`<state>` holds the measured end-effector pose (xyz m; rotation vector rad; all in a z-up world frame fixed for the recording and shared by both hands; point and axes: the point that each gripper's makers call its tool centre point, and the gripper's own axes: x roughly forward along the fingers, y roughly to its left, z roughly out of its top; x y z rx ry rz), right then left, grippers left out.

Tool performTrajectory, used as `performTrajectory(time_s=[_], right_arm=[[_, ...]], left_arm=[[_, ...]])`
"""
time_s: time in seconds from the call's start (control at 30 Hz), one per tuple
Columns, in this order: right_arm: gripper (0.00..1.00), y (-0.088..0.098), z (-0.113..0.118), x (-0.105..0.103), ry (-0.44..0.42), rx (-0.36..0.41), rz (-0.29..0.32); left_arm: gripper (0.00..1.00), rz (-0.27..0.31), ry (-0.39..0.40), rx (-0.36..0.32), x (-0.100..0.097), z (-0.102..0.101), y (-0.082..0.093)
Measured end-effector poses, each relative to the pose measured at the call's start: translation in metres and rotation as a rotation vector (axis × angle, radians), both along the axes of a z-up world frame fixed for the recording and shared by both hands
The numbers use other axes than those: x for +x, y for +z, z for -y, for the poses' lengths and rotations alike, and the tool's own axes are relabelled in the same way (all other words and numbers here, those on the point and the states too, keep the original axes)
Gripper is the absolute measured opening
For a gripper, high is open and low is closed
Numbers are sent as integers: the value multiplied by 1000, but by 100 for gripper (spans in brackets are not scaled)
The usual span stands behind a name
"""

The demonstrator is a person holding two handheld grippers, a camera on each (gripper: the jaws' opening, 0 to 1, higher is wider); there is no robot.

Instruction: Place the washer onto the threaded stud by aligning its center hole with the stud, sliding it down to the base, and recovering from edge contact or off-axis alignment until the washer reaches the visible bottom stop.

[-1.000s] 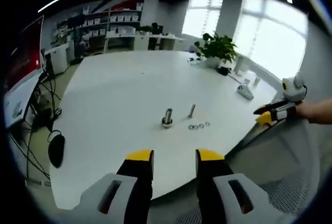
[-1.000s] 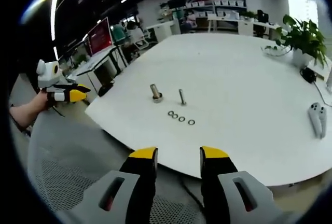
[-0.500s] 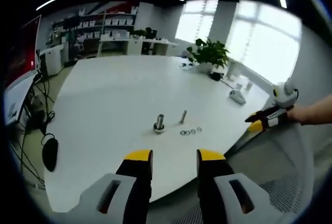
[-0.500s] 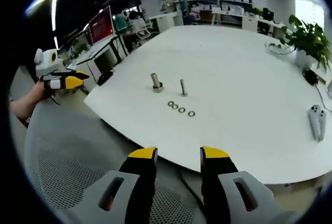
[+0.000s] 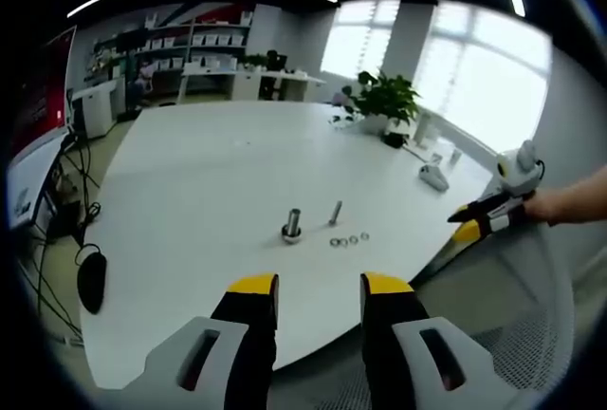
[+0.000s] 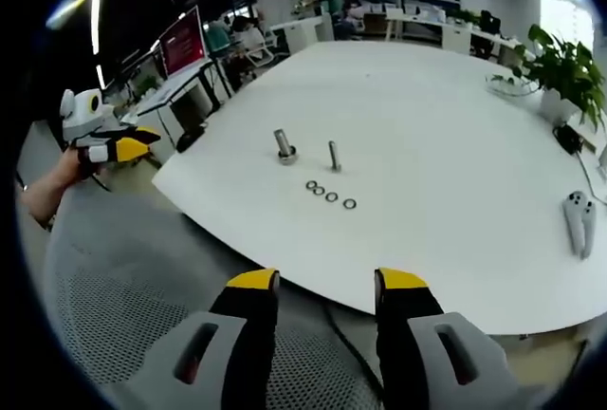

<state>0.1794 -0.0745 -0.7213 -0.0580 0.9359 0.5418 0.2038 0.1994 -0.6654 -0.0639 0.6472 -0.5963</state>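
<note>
Right gripper view shows the right gripper with jaws parted and empty, off the table edge. Four washers lie in a row just before the thin stud; a thicker bolt stands beside. Left gripper likewise gapes empty. Best approach low, pinching one end washer by its rim.

Small silver metal washers too small to count reliably; threads on slim upright steel stud unresolvable; round white worktop far side blurred.
</note>
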Motion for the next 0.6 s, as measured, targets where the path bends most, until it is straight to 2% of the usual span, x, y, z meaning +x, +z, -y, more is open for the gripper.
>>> performTrajectory(time_s=[0.07, 0.13, 0.33, 0.4, 0.43, 0.5, 0.53, 0.6], right_arm=[[43, -3, 1, 1, 81, -60, -28], [45, 0, -2, 12, 74, -55, -9], [49, -1, -10, 39, 43, 10, -22], [51, -2, -16, 49, -27, 69, -50], [52, 1, -23, 58, -131, 171, -77], [52, 8, -28, 76, -268, 302, -71], [52, 8, -28, 81, -292, 322, -68], [52, 0, -27, 89, -278, 287, -56]], left_arm=[[32, 1, -4, 8, 0, -1, -1], [32, 5, 6, 10, 0, -2, 1], [32, 8, 14, 20, 1, -4, -1], [32, 6, 7, 26, 0, -3, -2], [32, 5, 5, 32, 0, -4, -2], [32, 6, 6, 44, 0, -4, -3], [32, 7, 8, 47, 0, -5, -3], [32, 7, 15, 48, 1, -6, -3]])
